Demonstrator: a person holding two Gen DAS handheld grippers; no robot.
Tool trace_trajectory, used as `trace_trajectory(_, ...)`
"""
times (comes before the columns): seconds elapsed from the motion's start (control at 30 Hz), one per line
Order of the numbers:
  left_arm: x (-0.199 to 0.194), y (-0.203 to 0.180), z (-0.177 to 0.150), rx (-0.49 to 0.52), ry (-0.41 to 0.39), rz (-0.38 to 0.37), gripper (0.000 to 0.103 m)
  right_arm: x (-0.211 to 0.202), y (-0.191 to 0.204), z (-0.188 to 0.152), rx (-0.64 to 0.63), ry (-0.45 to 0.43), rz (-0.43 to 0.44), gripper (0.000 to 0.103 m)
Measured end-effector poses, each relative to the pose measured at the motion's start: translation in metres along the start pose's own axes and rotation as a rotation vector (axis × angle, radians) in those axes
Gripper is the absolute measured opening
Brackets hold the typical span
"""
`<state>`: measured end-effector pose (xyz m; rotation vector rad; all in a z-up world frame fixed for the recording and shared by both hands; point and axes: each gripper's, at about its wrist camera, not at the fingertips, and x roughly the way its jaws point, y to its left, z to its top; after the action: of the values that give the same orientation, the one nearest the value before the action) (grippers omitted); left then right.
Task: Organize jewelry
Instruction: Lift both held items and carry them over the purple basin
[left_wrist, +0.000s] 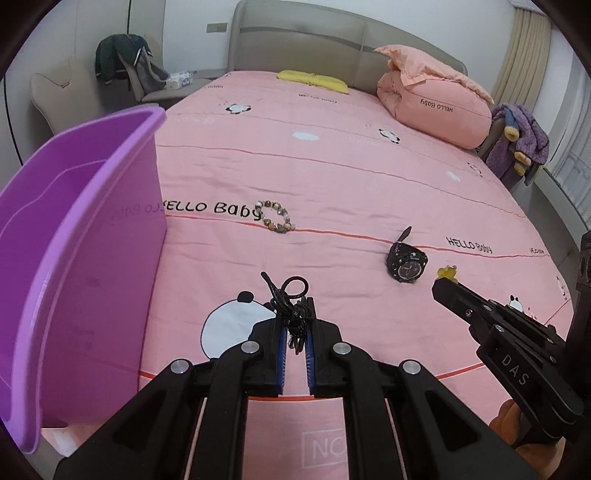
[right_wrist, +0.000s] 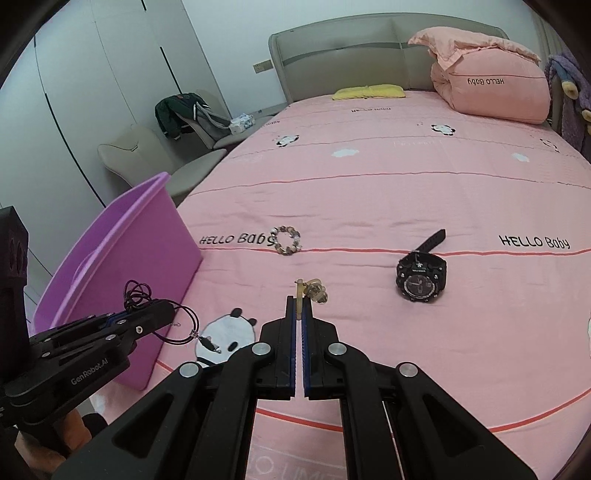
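Observation:
My left gripper (left_wrist: 295, 314) is shut on a black cord necklace (left_wrist: 291, 299); in the right wrist view the cord (right_wrist: 184, 325) dangles from that gripper (right_wrist: 162, 314) beside the bin. My right gripper (right_wrist: 300, 306) is shut on a small yellowish clear trinket (right_wrist: 314, 291), also seen as a yellow charm (left_wrist: 447, 272) at that gripper's tip (left_wrist: 441, 286). Both are raised above the pink bed. A beaded bracelet (left_wrist: 275, 216) (right_wrist: 287, 240) and a black wristwatch (left_wrist: 406, 264) (right_wrist: 421, 277) lie on the sheet ahead. A purple plastic bin (left_wrist: 74, 258) (right_wrist: 122, 258) stands at the left.
The pink bedsheet (left_wrist: 332, 166) (right_wrist: 406, 184) stretches ahead to a grey headboard. A rolled pink quilt (left_wrist: 432, 99) (right_wrist: 491, 85) and a yellow cloth (left_wrist: 314, 79) lie at the far end. A chair with dark clothes (left_wrist: 125, 62) stands left of the bed.

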<state>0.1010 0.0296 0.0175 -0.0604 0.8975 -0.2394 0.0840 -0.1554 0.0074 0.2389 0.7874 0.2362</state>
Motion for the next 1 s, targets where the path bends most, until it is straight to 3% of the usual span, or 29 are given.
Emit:
trace_trajectory(0.33,-0.081,0.024,0.022,0.024,-0.142,-0.013,0.009,-0.032,0.071,0.020,-0.062,-0.071,0.113,0.003)
trace_trajectory(0.57,-0.130,0.067,0.037,0.019,-0.240,0.022,0.009,-0.041,0.132,0.037,-0.121,-0.094,0.211,0.003)
trace_trajectory(0.83,-0.155,0.136,0.034,-0.023,-0.262,0.135,0.009,-0.026,0.205,0.045,-0.194,-0.068,0.304,0.003)
trace_trajectory(1.0,-0.149,0.180,0.021,-0.082,-0.216,0.201,0.009,-0.004,0.247,0.039,-0.251,-0.011,0.342,0.003)
